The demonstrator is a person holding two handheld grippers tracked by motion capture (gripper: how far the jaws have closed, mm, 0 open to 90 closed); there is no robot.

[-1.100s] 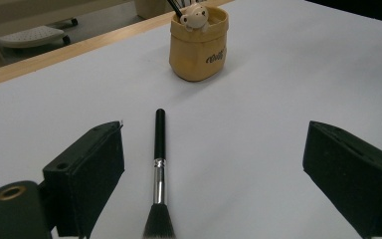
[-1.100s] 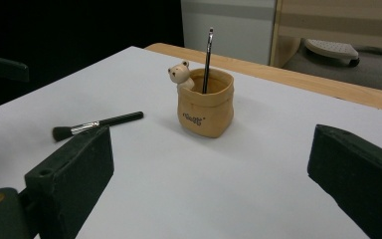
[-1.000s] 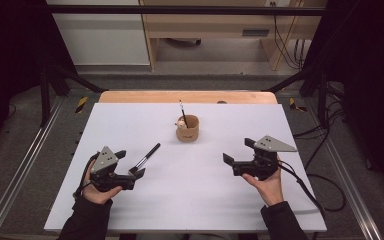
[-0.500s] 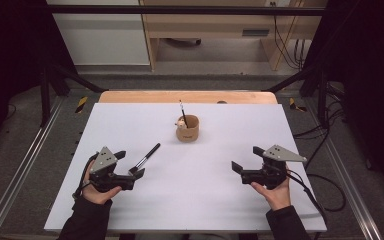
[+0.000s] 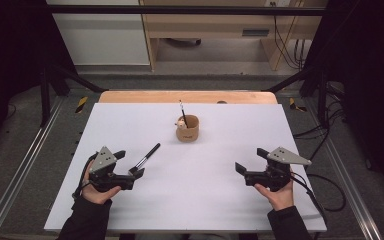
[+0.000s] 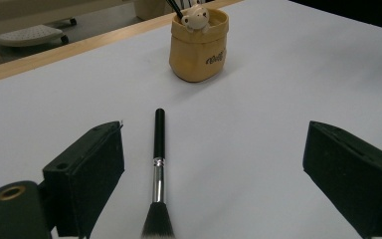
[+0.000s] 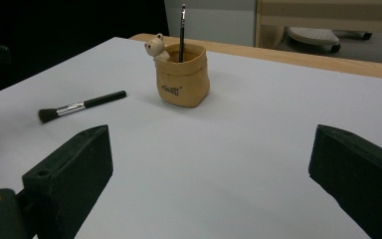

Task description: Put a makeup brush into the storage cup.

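The brush (image 6: 157,175) lies flat on the white surface (image 5: 210,200), bristles toward the left hand-held gripper (image 5: 134,173), whose jaws gape around it. Likely step: pickup. Next, close on the handle and carry it to the cup (image 5: 188,128). The right hand-held gripper (image 5: 241,170) hovers wide open.

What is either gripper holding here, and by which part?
Nothing is held. The left gripper is open, the makeup brush lying loose on the table between its jaws. The right gripper is open over bare table.
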